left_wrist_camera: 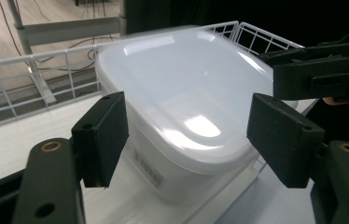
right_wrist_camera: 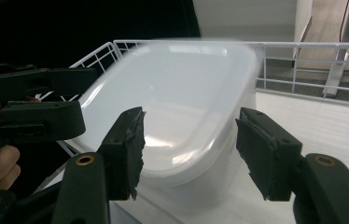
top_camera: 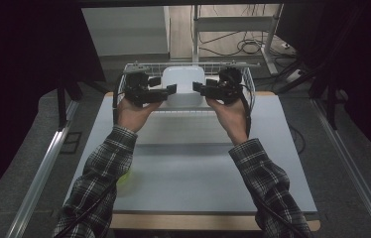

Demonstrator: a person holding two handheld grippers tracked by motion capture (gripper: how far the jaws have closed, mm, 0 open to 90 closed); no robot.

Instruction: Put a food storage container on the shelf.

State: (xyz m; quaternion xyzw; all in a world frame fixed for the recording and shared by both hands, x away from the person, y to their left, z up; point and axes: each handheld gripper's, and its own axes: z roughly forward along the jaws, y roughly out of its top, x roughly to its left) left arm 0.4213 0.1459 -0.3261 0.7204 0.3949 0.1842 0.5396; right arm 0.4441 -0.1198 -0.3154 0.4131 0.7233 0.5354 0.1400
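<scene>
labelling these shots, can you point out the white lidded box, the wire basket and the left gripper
white lidded box [left_wrist_camera: 182, 93], left gripper view, middle of its lid
wire basket [right_wrist_camera: 298, 44], right gripper view, top rail of its far wall
left gripper [top_camera: 171, 89], high view, between its jaw tips

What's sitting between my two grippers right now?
The white lidded container sits between the left gripper and the right gripper, inside the white wire basket. The high view shows it; both grippers' jaws stand open, clear of the container.

The table [top_camera: 198, 163] is viewed from above; the lidded container [top_camera: 183, 84] at twelve o'clock is shared close-up by both gripper views.
</scene>
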